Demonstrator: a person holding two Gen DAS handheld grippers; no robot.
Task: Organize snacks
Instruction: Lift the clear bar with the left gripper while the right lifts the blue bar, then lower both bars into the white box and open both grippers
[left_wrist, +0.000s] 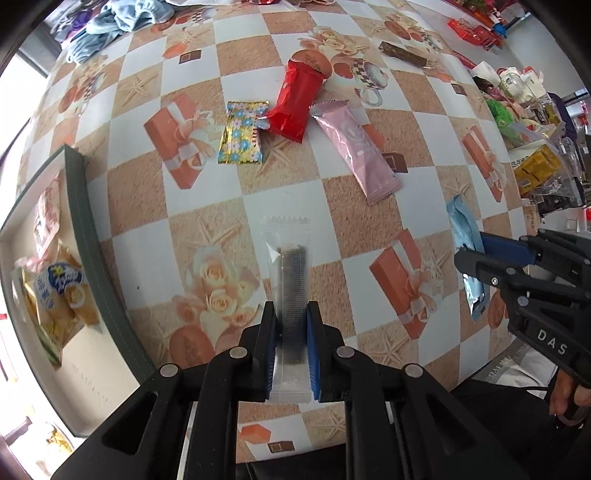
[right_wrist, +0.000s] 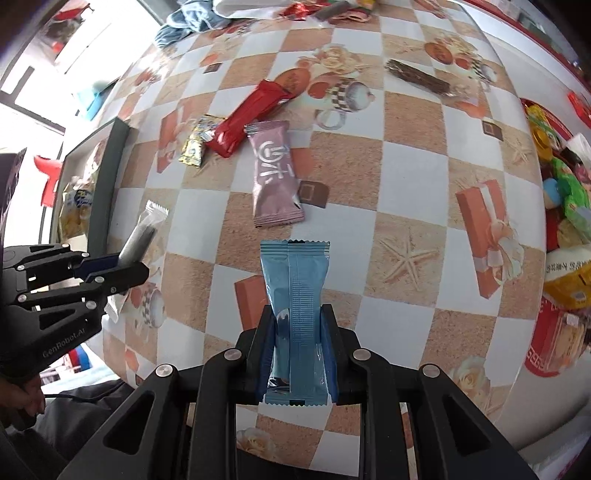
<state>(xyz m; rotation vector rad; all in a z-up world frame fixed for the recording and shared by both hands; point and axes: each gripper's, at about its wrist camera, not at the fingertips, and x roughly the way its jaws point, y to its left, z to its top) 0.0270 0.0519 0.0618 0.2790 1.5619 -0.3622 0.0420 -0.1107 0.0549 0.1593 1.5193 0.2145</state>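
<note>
The left tool (left_wrist: 291, 332) is clamped shut on a clear packet (left_wrist: 290, 295) with a dark stick inside, gripped low on its length so most of it stands out past the pads, over the table (left_wrist: 332, 206) near its near edge. The right tool (right_wrist: 299, 332) is likewise closed on a light blue packet (right_wrist: 295, 295), pinched across its lower half, over the table's near right part.

Risks, as I judge them: both wrappers are slick film held by a narrow pinch, so either could slide out or swing on the way to the box (left_wrist: 79, 206) at the table's left edge. The 2 tools are close together, so crossing toward the box at once could knock them. The box's dark wall could catch a dangling packet end.

Farther out, 3 snacks lie bunched mid-table: a gold flowered packet (left_wrist: 242, 134), a red packet (left_wrist: 295, 101) overlapping its corner, and a pink packet (left_wrist: 356, 153) touching the red one; lifting 1 may drag another. A brown bar (left_wrist: 406, 54) lies alone toward the far right.

The left wrist view shows the box's inside, with a yellow and white bag (left_wrist: 61, 291) already there. The right wrist view shows the pink packet's white print, the left tool from the side, and a red container of mixed snacks (right_wrist: 546, 354) at the right edge.
</note>
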